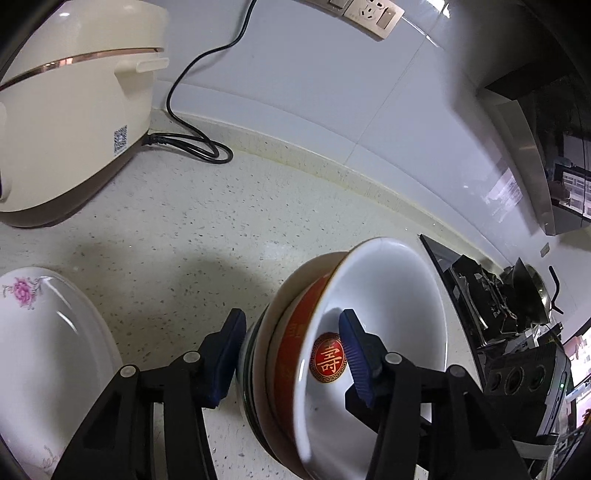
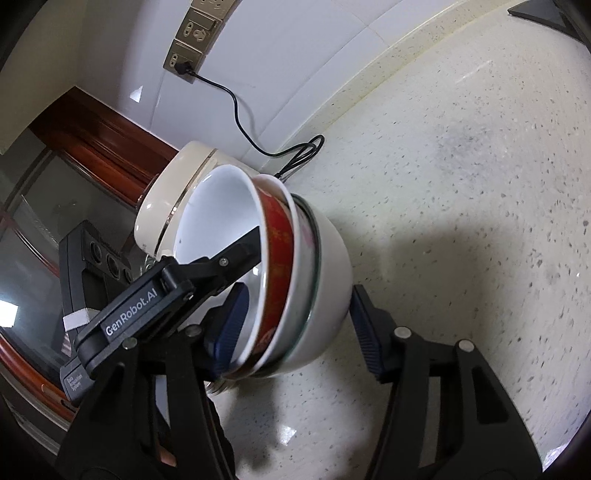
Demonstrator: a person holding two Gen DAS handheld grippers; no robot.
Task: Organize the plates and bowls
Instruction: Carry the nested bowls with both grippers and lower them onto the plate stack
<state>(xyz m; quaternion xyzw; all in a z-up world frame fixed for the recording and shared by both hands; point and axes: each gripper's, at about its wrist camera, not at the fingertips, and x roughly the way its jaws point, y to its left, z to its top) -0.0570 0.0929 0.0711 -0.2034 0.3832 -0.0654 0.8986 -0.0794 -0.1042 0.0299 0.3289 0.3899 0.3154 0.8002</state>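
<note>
Speckled cream countertop [image 1: 207, 229] under white wall tiles, and we're tight on a nested stack of bowls [image 1: 295, 350] that looks tipped well over, mouths facing sideways; the red bowl [image 1: 295, 332] with its white inside sits innermost, a white one and a glass-rimmed one outside it, the lowest edge close to the counter.

Left gripper [image 1: 291, 354] straddles the stack's rims, one blue pad outside on the left, the other inside the red bowl near its medallion; the outer pad stands a little apart from the rims, so it looks released or only loosely set, not yet clenched. Right gripper [image 2: 299, 328] straddles the same stack [image 2: 295, 284], near pad inside the rim, far pad apart from the outer white wall; also slack, nothing pinched.

Flowered oval plate [image 1: 48, 339] lies at near left; cream rice cooker [image 1: 74, 110] far left with its black cord [image 1: 192, 110] looping up to the wall socket [image 1: 365, 14]; stove [image 1: 498, 295] off to the right.

My read on the risk: neither tool is truly biting, so the tilted stack could roll or slide; a squeeze on one rim alone may pull the nested bowls apart, and glazed china against the glass rim will be slippery; two tools crowding one stack could knock each other.

Writing: "GenRobot.AI" on the left tool's arm in the right wrist view; the character 壽 in gold on the red medallion; a QR sticker on the cooker, too small to read.
</note>
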